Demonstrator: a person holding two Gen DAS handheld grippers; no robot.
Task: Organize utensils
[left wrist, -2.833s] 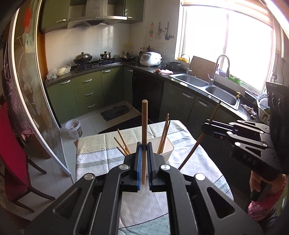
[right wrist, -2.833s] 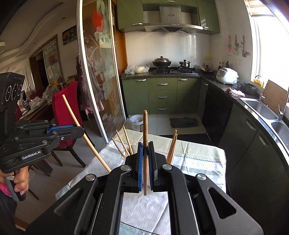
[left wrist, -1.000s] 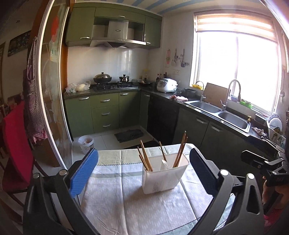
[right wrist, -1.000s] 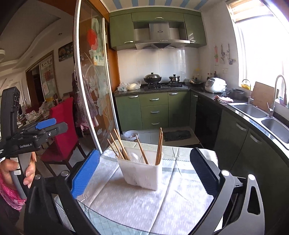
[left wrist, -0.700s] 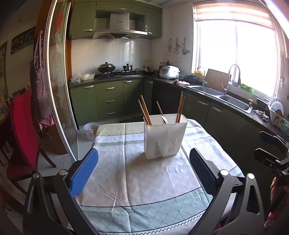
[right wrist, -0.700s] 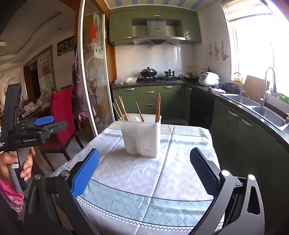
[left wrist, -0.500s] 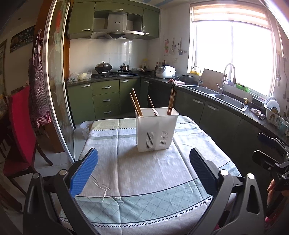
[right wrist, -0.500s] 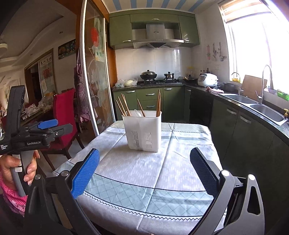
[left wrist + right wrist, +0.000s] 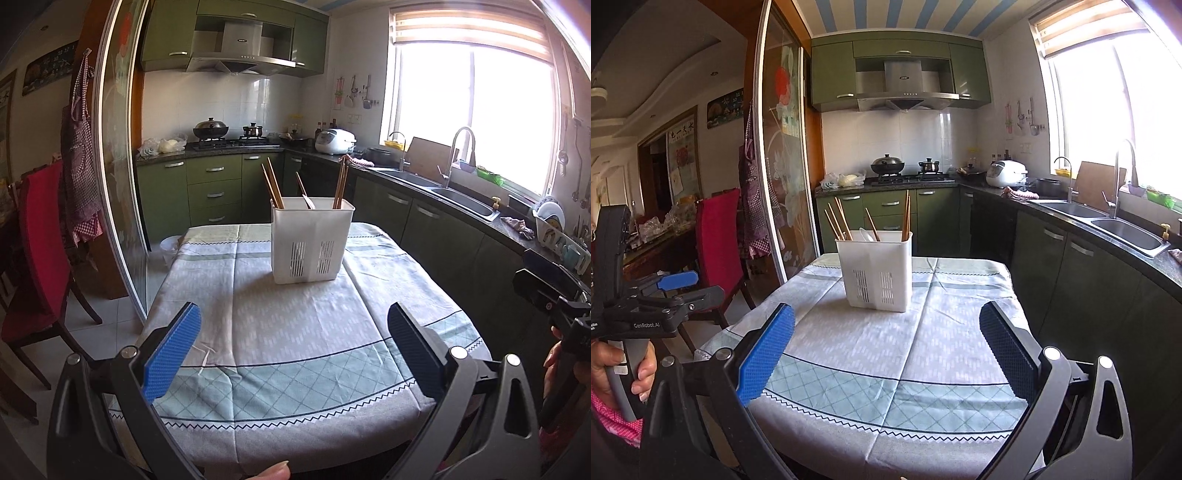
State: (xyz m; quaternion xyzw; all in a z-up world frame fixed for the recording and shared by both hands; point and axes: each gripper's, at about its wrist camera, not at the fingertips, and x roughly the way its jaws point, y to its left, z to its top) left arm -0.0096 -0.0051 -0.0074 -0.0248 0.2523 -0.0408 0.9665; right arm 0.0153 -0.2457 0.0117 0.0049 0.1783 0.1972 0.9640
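Note:
A white slotted utensil holder (image 9: 311,244) (image 9: 874,270) stands upright on the table, far from both grippers. Several wooden chopsticks (image 9: 273,186) (image 9: 837,220) and a pale spoon (image 9: 866,235) lean inside it. My left gripper (image 9: 293,345) is open and empty, held back over the table's near edge. My right gripper (image 9: 886,349) is open too, with nothing between its blue pads. The left gripper (image 9: 670,291) also shows from the side in the right wrist view, held by a hand (image 9: 613,369). Part of the right gripper (image 9: 546,291) sits at the right edge of the left wrist view.
A patterned tablecloth (image 9: 295,332) covers the table. A red chair (image 9: 33,251) and a glass sliding door (image 9: 118,184) stand to the left. Green cabinets, a stove (image 9: 229,142) and a sink (image 9: 458,199) line the back and right.
Both grippers let go of the chopsticks they held, opened wide and pulled back low toward the table's near edge. The holder now looks farther away.

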